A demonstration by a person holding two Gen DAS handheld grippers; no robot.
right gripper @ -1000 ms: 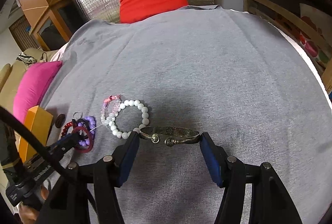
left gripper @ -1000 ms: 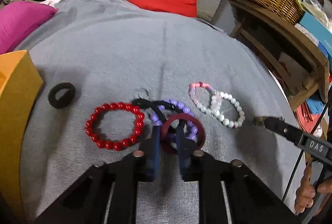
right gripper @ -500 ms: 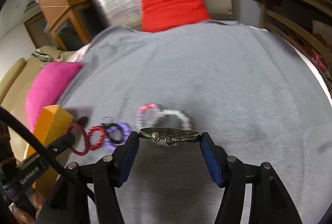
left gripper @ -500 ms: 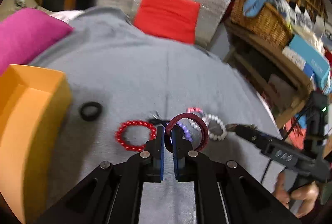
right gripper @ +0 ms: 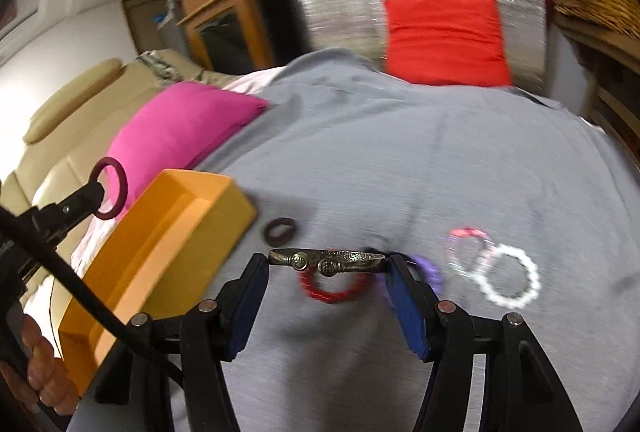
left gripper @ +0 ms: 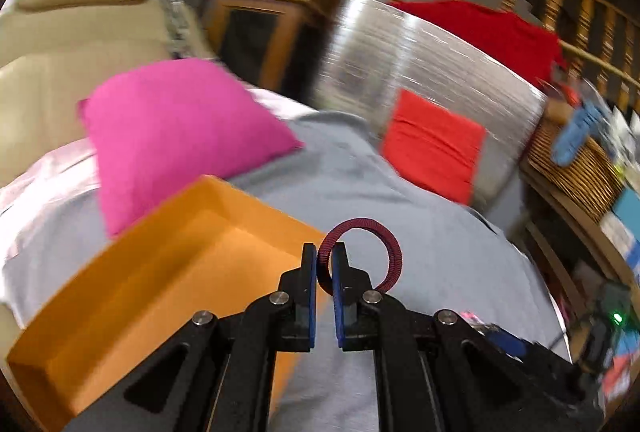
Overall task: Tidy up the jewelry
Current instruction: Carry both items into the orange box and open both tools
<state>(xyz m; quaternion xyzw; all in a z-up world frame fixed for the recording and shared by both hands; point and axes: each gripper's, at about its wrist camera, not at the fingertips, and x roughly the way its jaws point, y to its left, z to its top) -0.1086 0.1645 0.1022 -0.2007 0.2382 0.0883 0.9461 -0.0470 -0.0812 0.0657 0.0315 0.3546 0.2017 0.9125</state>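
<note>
**Two bangles carried toward the box**

The left gripper [left gripper: 325, 252] has its jaws pinched shut on the maroon ring [left gripper: 362, 256], held upright beside the orange box [left gripper: 160, 272] for dropping in. The right gripper [right gripper: 328, 264] spans the metal bangle [right gripper: 326, 258] with jaws half-wide, gripping its ends above the bed [right gripper: 400, 160].

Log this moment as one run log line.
left gripper: shut on maroon ring | right gripper: shut on metal bangle | orange box: empty
</note>
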